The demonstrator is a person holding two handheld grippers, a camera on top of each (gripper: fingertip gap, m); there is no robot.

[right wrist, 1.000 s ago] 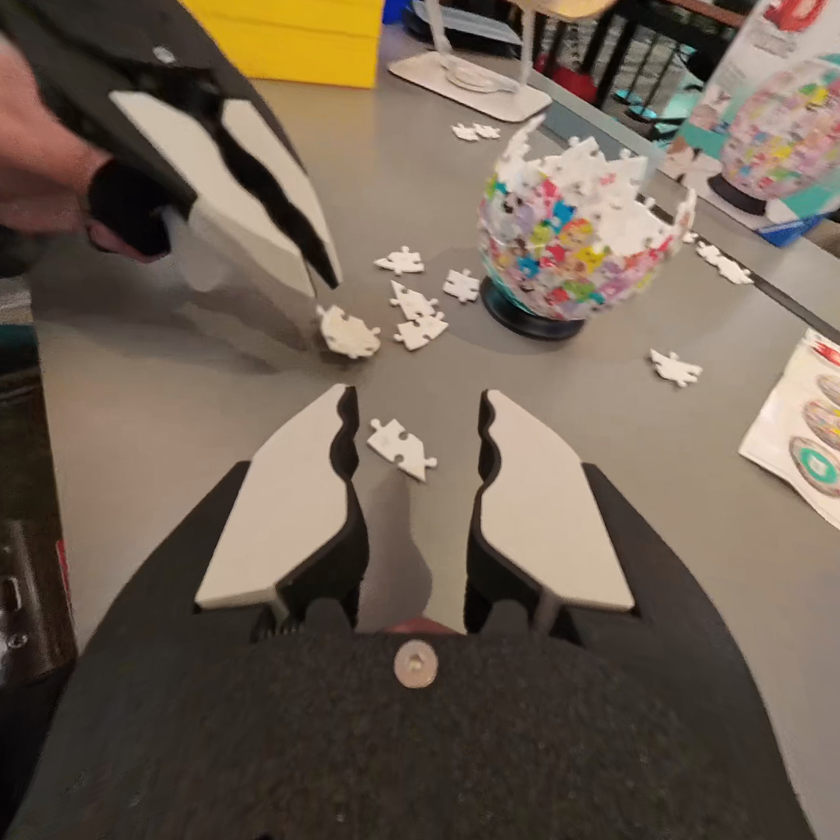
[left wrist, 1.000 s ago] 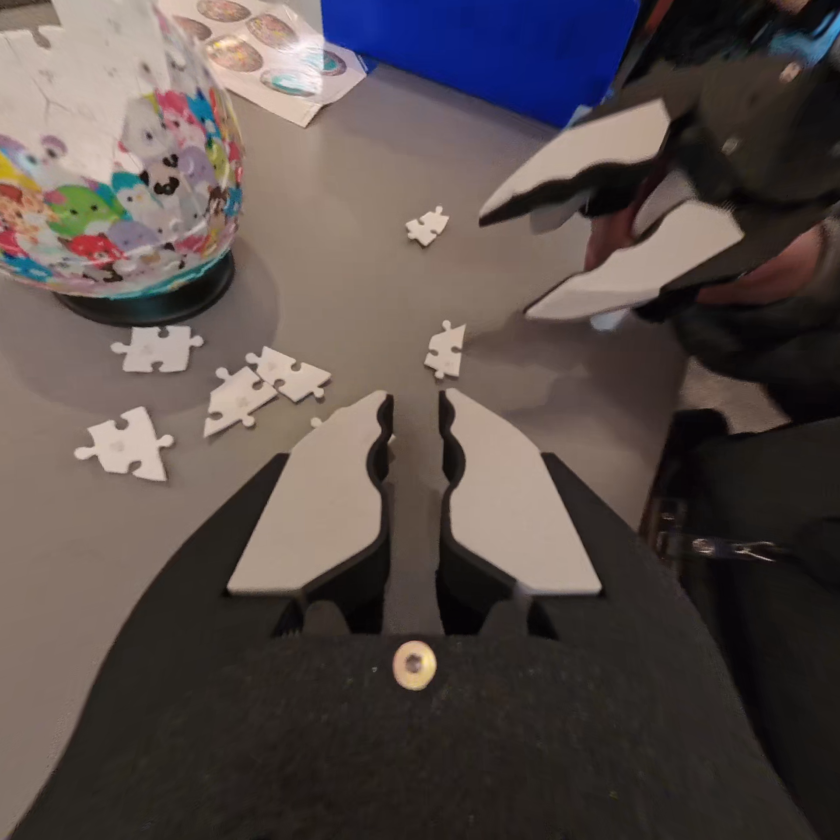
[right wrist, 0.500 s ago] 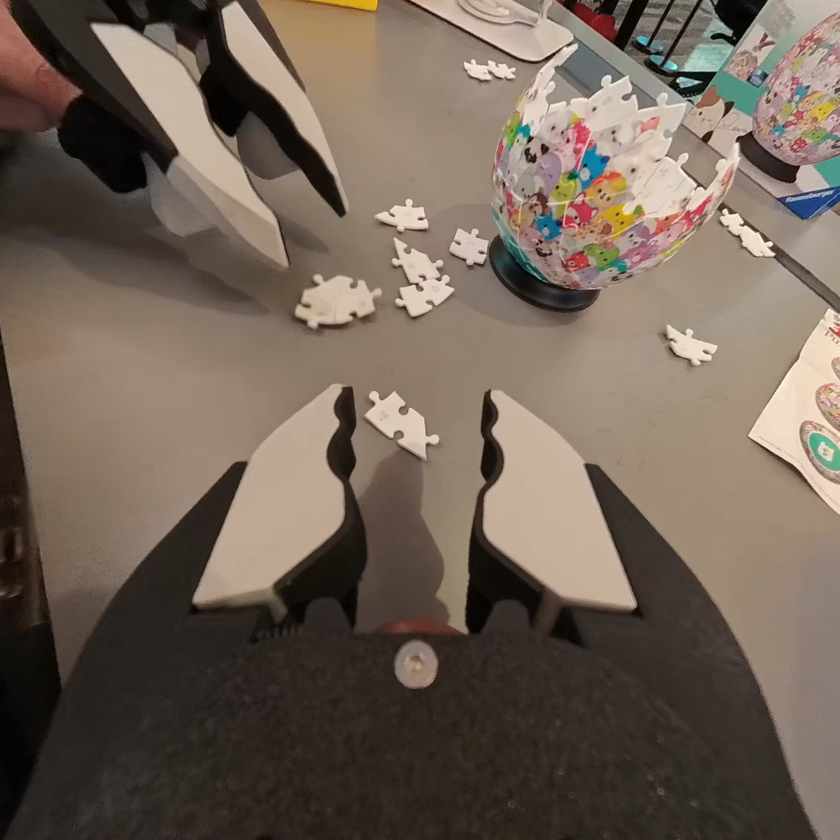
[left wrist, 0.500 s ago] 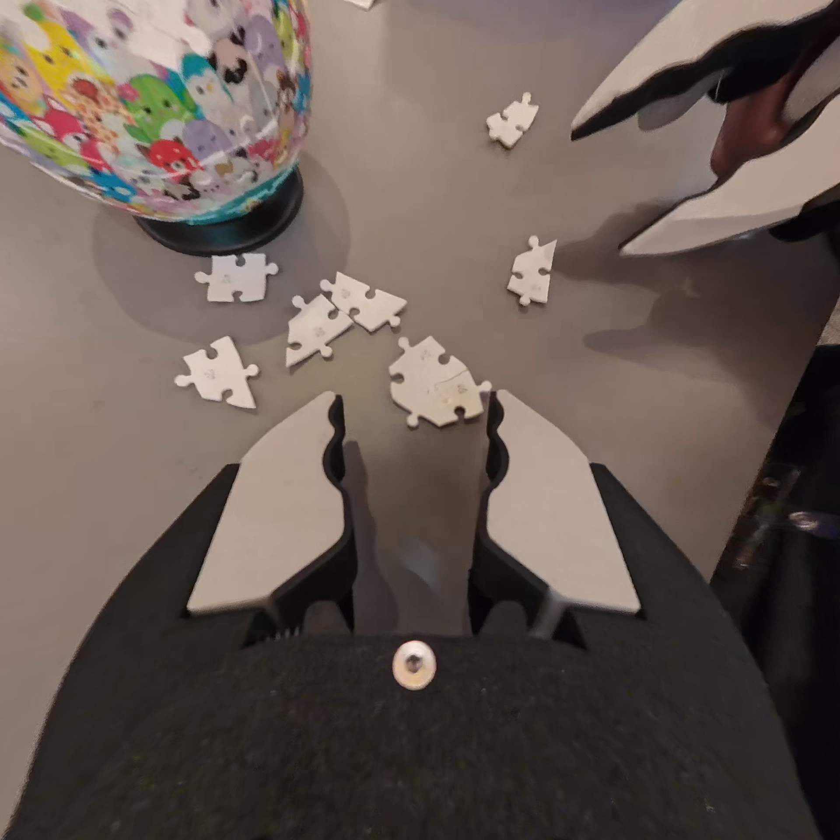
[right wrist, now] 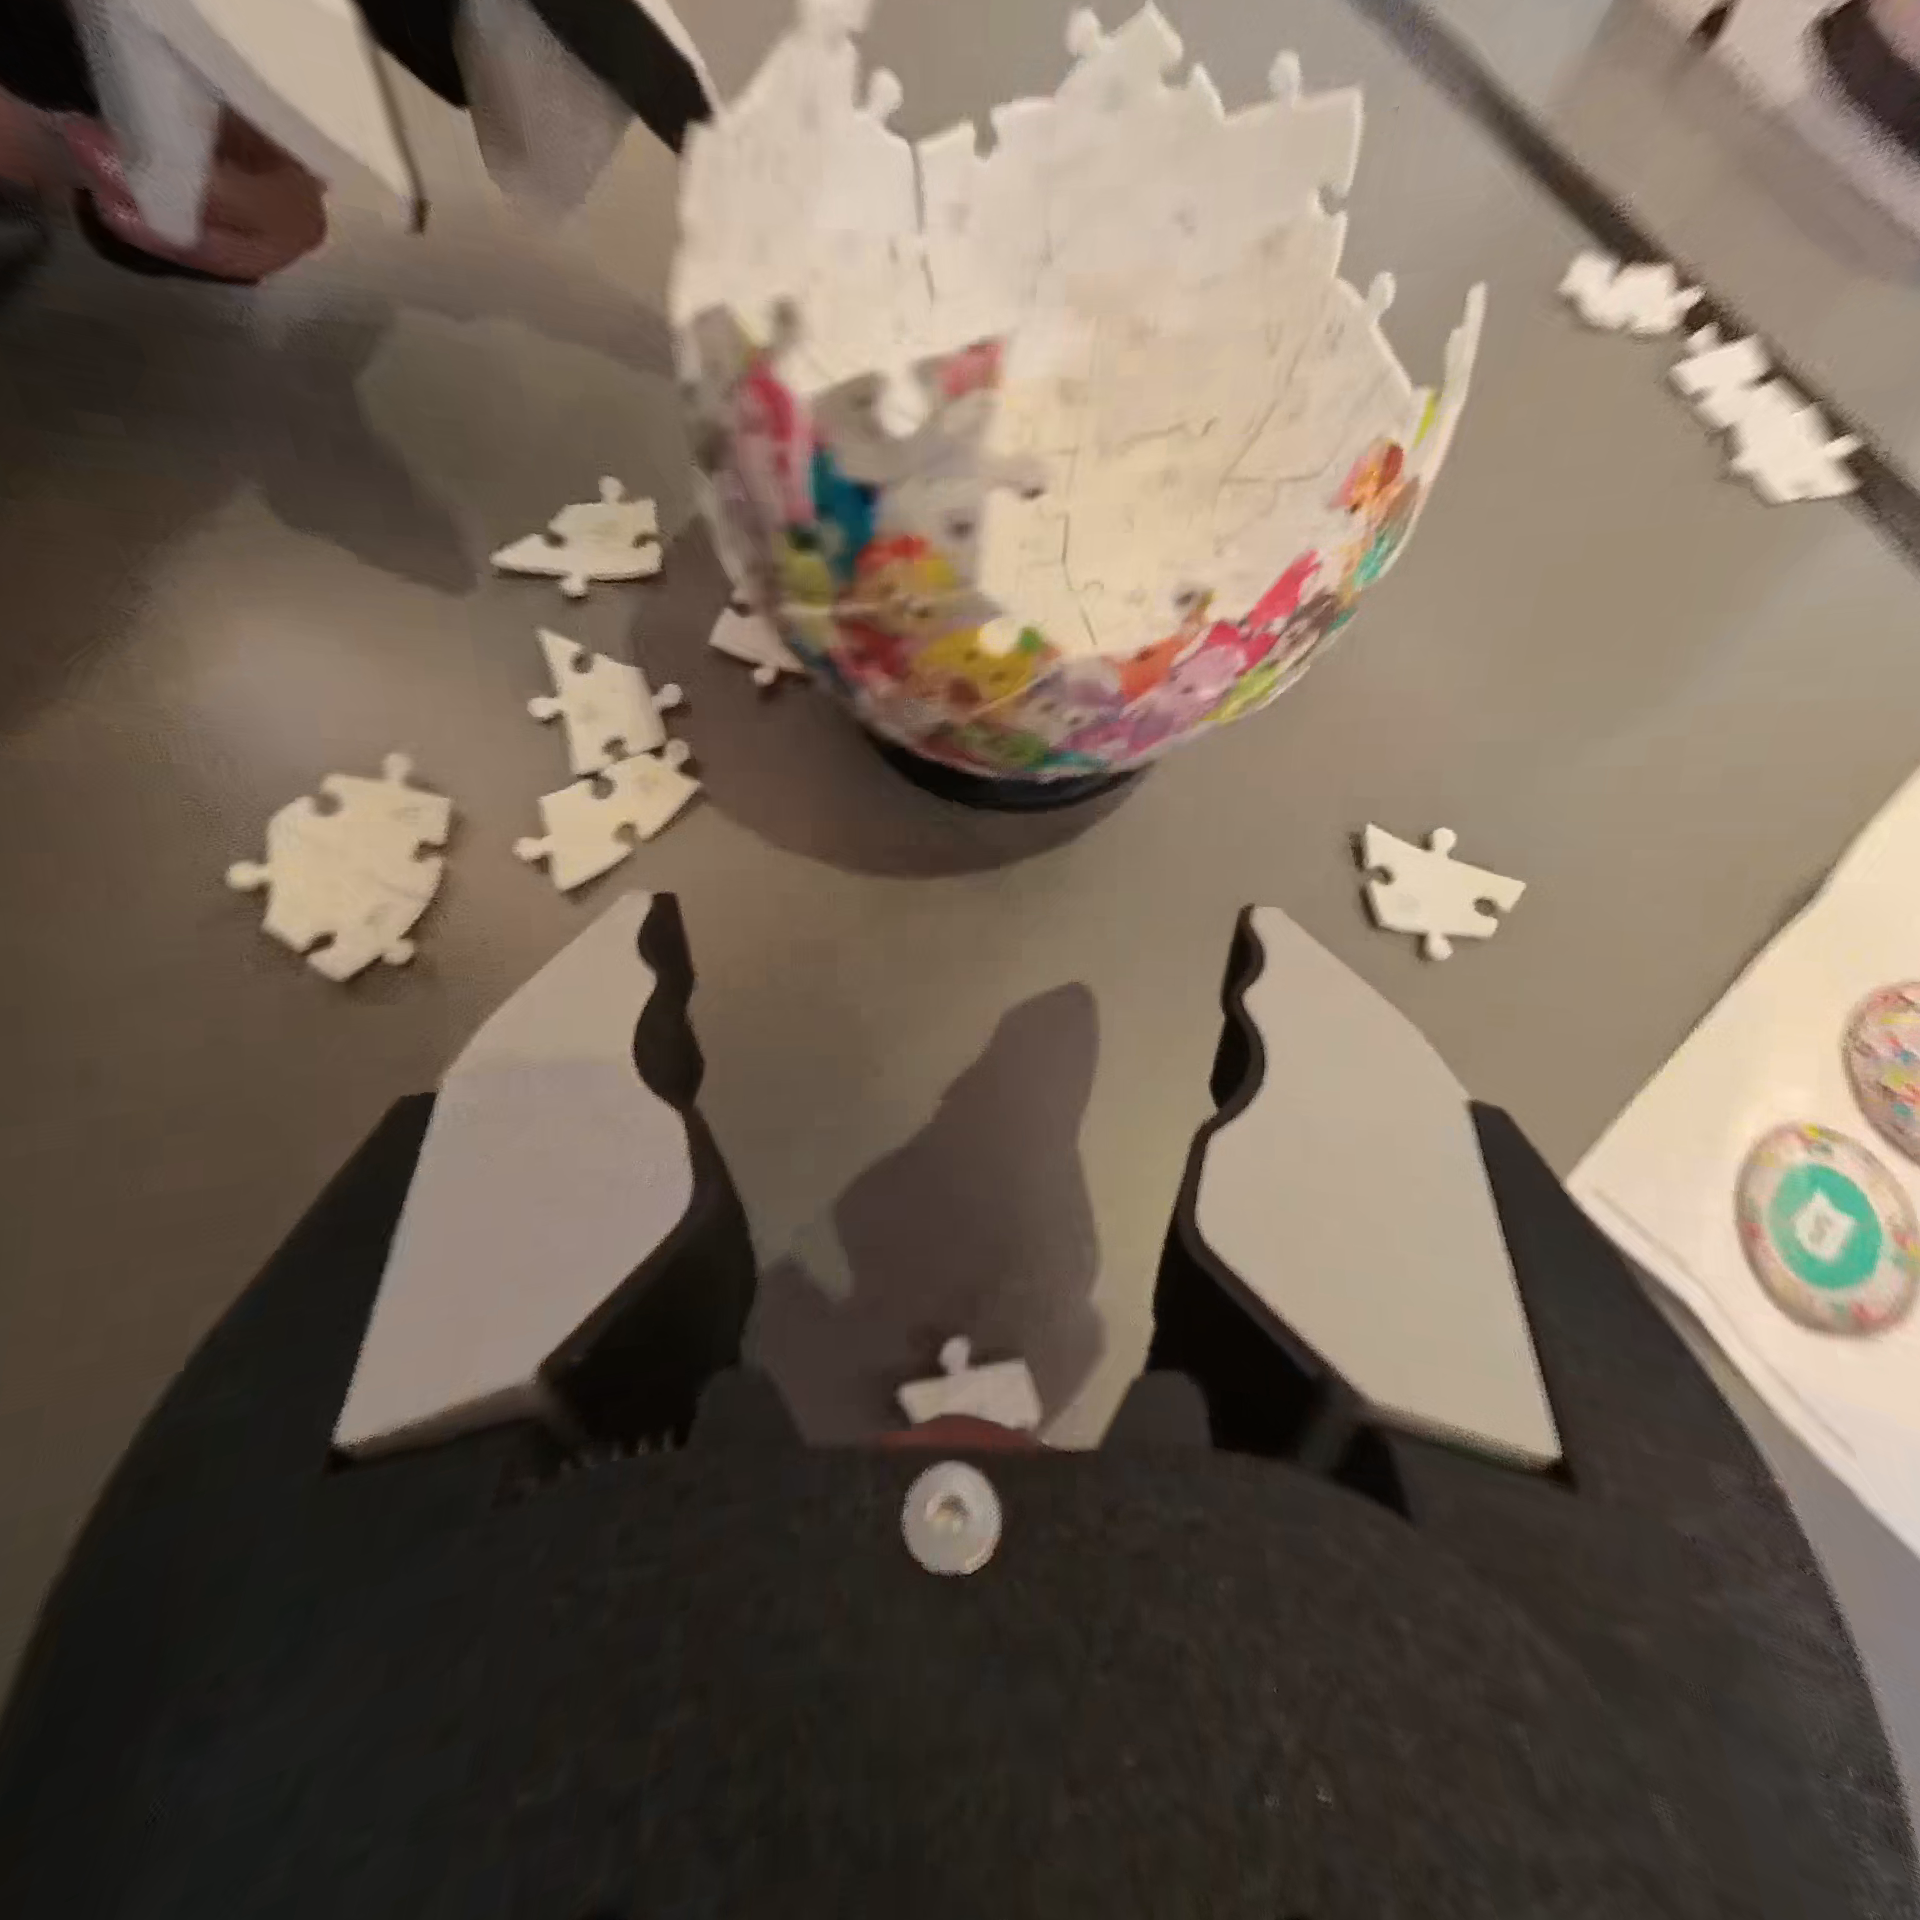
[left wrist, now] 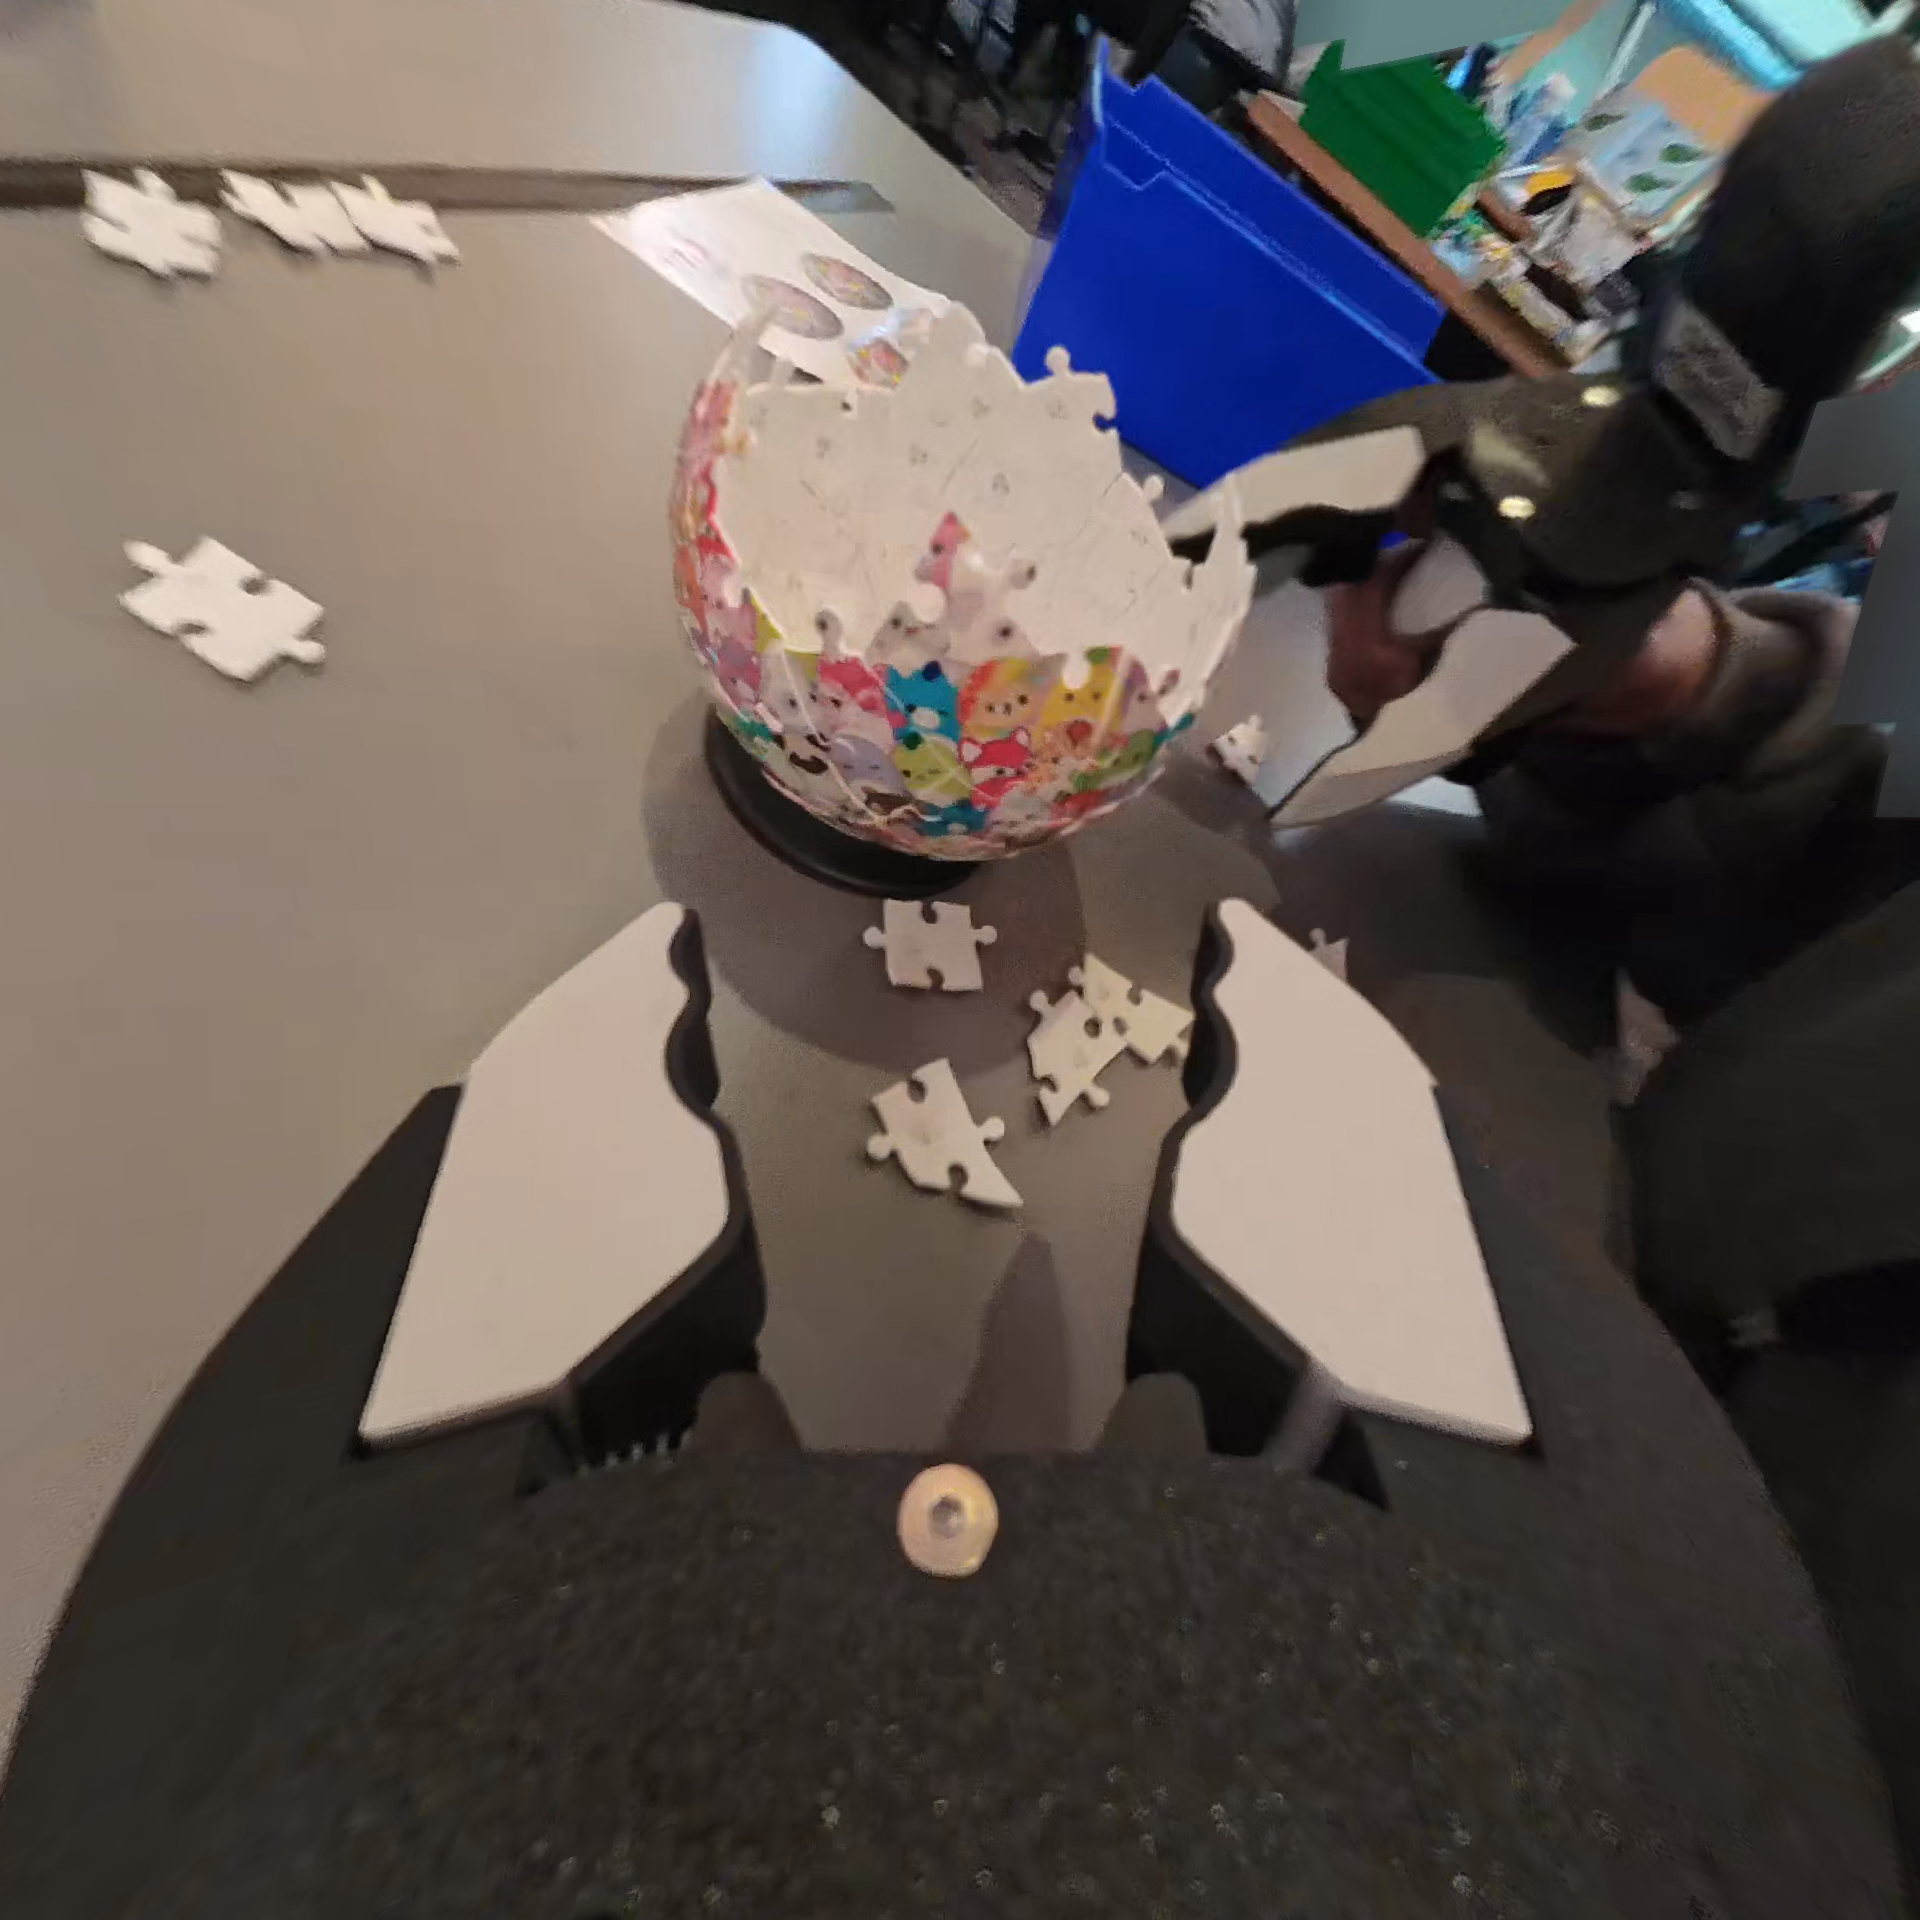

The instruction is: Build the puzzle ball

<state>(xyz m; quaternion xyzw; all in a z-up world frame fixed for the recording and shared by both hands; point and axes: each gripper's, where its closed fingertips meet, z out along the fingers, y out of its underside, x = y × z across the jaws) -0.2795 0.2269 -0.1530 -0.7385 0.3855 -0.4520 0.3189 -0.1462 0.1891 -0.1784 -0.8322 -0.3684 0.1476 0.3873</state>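
**Grey tabletop, half-built puzzle ball, two empty grippers**

Grey and matte, the table (left wrist: pixel 312 935) fills most of both views. On it, in the middle, the puzzle ball (left wrist: pixel 956 613) sits upright on a round black stand (left wrist: pixel 831 852). Only its lower part is built: a bowl of bright cartoon colours outside, white inside, with a jagged rim open at the top.

The left gripper (left wrist: pixel 951 935) hangs over the table just short of the ball, its jaws spread wide with nothing between them. The right gripper (right wrist: pixel 956 925) faces the ball from another side, jaws likewise wide apart and empty; in the left wrist view it shows beside the ball (left wrist: pixel 1340 665), close to its rim.

A blue bin (left wrist: pixel 1216 312) stands beyond the ball. A white printed sheet (right wrist: pixel 1766 1226) lies flat at the table's edge on the right gripper's side.

Loose white pieces lie face down around the stand: a joined cluster (right wrist: pixel 348 868), two touching pieces (right wrist: pixel 613 758), a single piece (right wrist: pixel 1434 888) on the opposite side, and one small piece (right wrist: pixel 971 1387) deep between the right gripper's fingers, near its base.
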